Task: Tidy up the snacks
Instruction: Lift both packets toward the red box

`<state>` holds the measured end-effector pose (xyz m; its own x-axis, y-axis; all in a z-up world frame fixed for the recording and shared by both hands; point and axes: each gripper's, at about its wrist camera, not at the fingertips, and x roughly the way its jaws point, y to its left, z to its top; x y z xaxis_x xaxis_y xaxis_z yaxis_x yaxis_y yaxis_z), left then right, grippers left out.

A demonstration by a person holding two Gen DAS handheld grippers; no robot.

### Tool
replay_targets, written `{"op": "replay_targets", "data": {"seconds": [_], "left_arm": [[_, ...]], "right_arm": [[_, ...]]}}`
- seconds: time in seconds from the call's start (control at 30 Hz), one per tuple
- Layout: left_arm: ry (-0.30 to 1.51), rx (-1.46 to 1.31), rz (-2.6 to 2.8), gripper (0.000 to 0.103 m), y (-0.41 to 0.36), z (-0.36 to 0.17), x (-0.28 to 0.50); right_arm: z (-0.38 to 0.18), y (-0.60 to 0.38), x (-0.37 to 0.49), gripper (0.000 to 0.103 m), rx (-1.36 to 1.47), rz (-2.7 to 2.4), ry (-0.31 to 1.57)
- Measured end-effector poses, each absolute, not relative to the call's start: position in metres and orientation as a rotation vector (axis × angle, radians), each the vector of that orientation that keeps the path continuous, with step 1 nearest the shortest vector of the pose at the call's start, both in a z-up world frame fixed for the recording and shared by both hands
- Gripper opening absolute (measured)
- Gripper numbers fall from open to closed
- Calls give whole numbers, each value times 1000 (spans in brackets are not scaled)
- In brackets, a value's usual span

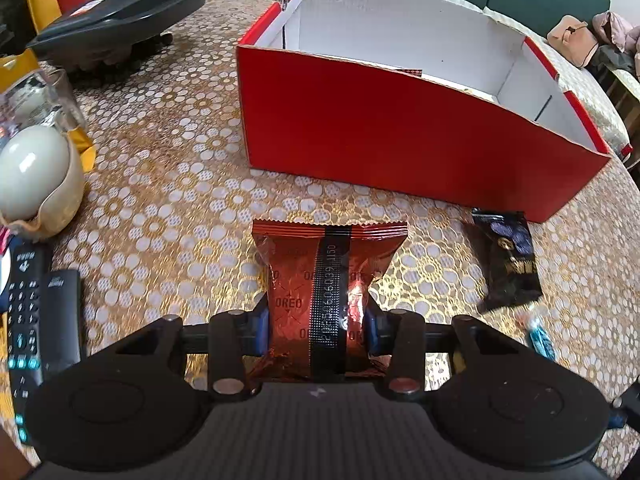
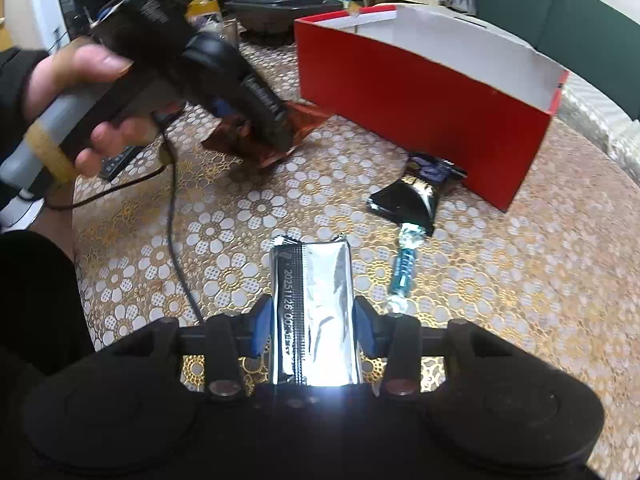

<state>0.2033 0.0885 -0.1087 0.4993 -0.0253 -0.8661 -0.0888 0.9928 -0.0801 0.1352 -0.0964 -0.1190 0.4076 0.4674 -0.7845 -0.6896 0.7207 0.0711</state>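
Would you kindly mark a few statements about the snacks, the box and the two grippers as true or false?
1. The left gripper grips a red Oreo packet. True.
2. The right gripper is empty. False: it holds a silver packet.
3. The red box has a lid on. False: its top is open.
4. A black packet lies on the tablecloth beside the box. True.
5. A blue wrapped candy lies inside the box. False: it lies on the tablecloth.
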Motion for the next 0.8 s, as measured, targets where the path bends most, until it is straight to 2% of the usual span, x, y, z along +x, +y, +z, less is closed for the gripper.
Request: {"op": "replay_targets", "data": {"seconds": [0.5, 0.8], "left_arm": [[950, -106, 41, 42, 75, -47, 162], [861, -76, 18, 42, 61, 3, 167]], "right_arm": [[-77, -127, 141, 42, -105, 603, 840], [-38, -135, 160, 42, -66, 550, 769]]}}
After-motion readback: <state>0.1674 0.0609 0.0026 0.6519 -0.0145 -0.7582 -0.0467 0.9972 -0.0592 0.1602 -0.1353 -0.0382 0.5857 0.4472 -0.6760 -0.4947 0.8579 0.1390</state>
